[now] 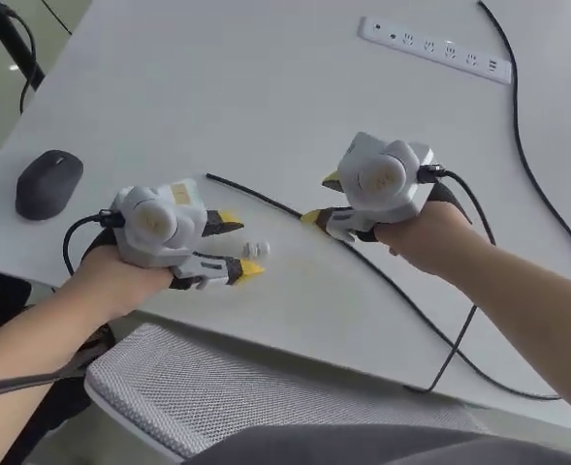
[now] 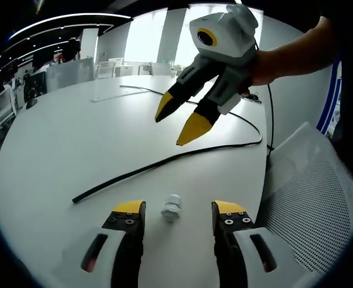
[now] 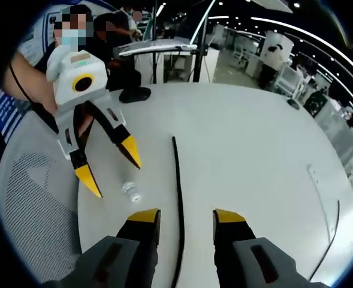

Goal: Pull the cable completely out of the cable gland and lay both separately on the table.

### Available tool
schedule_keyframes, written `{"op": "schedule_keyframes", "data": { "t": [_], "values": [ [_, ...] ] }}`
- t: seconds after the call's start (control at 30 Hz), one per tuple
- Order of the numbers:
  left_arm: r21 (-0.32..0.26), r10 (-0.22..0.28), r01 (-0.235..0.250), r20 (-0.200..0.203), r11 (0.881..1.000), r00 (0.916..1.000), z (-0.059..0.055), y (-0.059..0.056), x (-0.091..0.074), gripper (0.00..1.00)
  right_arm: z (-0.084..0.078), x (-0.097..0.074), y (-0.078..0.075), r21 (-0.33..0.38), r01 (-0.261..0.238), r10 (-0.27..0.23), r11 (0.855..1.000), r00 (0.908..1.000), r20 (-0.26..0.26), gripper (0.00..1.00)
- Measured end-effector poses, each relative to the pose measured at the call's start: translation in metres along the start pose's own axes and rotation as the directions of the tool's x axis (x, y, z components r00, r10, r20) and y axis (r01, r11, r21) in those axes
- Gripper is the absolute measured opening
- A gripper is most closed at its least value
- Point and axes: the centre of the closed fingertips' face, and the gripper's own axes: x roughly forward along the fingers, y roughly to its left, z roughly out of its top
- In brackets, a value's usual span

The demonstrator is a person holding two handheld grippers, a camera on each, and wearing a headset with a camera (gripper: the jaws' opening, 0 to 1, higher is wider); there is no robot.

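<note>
Nearest, past a grey mesh chair seat [image 1: 266,397], the small white plastic cable gland [image 2: 172,208] lay on the white table [image 1: 217,87] close to its near edge. It sat between the spread jaws of the left gripper [image 1: 240,246], which grasped nothing. Just beyond ran the thin black cable [image 3: 177,186], flat on the top, its free end clear of the gland. The right gripper [image 1: 320,199] hovered above the cable, jaws likewise released and empty.

Judgement: extraction appeared complete, with both parts laid separately. The step in hand was the release. The next move called for lifting both tongs away without nudging the light gland.

Farther off, a dark oval mouse [image 1: 49,184] sat by the left edge and a white power strip [image 1: 435,48] towards the far edge. The cable's far run was cut off, and the gland's detail could not be made out.
</note>
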Motion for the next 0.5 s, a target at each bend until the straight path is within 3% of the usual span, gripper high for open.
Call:
{"op": "schedule_keyframes", "data": {
  "t": [0.17, 0.33, 0.47, 0.5],
  "values": [
    [-0.010, 0.012, -0.012, 0.011, 1.000, 0.9999, 0.005, -0.005, -0.008, 0.51, 0.002, -0.018, 0.000, 0.039, 0.016, -0.018, 0.999, 0.9985, 0.051, 0.38],
    [-0.028, 0.022, -0.021, 0.021, 0.999, 0.9995, 0.010, -0.010, -0.019, 0.53, 0.010, -0.046, 0.001, 0.080, 0.044, -0.054, 0.996, 0.9908, 0.124, 0.44],
    [-0.058, 0.022, -0.020, 0.040, 0.998, 0.9990, 0.014, -0.014, -0.028, 0.57, 0.002, -0.061, 0.000, 0.108, 0.064, -0.079, 0.992, 0.9869, 0.141, 0.46],
    [-0.090, 0.015, -0.010, 0.056, 0.996, 0.9983, 0.017, -0.016, -0.030, 0.59, -0.001, -0.066, 0.000, 0.127, 0.070, -0.089, 0.989, 0.9847, 0.150, 0.47]
  ]
}}
